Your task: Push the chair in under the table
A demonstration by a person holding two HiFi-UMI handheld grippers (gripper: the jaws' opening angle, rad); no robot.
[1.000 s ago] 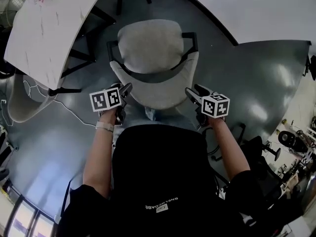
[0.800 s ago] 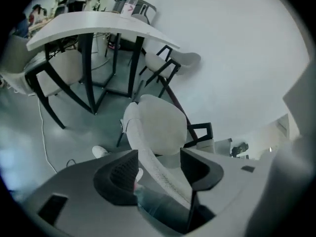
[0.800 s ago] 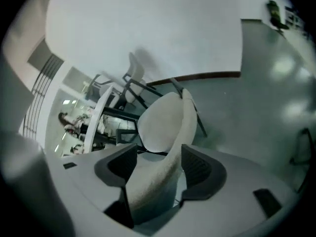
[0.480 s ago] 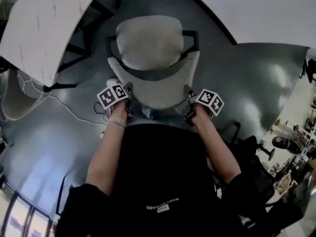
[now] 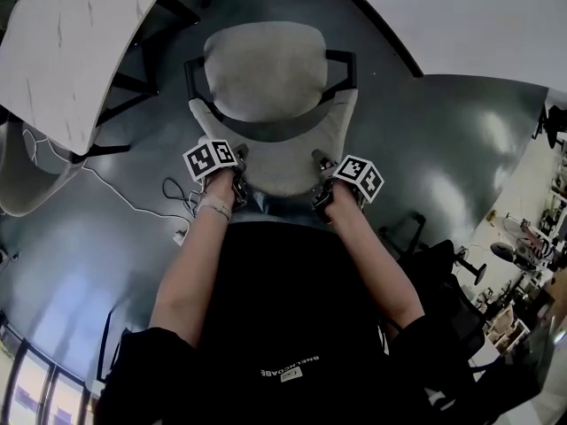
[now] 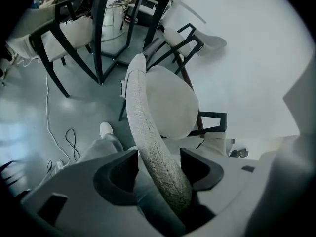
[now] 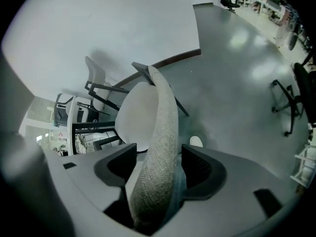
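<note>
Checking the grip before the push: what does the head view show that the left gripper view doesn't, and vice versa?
Only the head view: the chair from above with both armrests, the white tabletop, the person's forearms. Only the left gripper view: the backrest rim standing between the left hand-held gripper's open jaws. Both: the grey chair and the cable on the floor.

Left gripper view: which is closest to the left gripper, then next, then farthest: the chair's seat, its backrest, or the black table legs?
1. backrest, between the jaws of the left gripper.
2. seat, just beyond, right of centre.
3. black table legs, top left, farthest.
</note>
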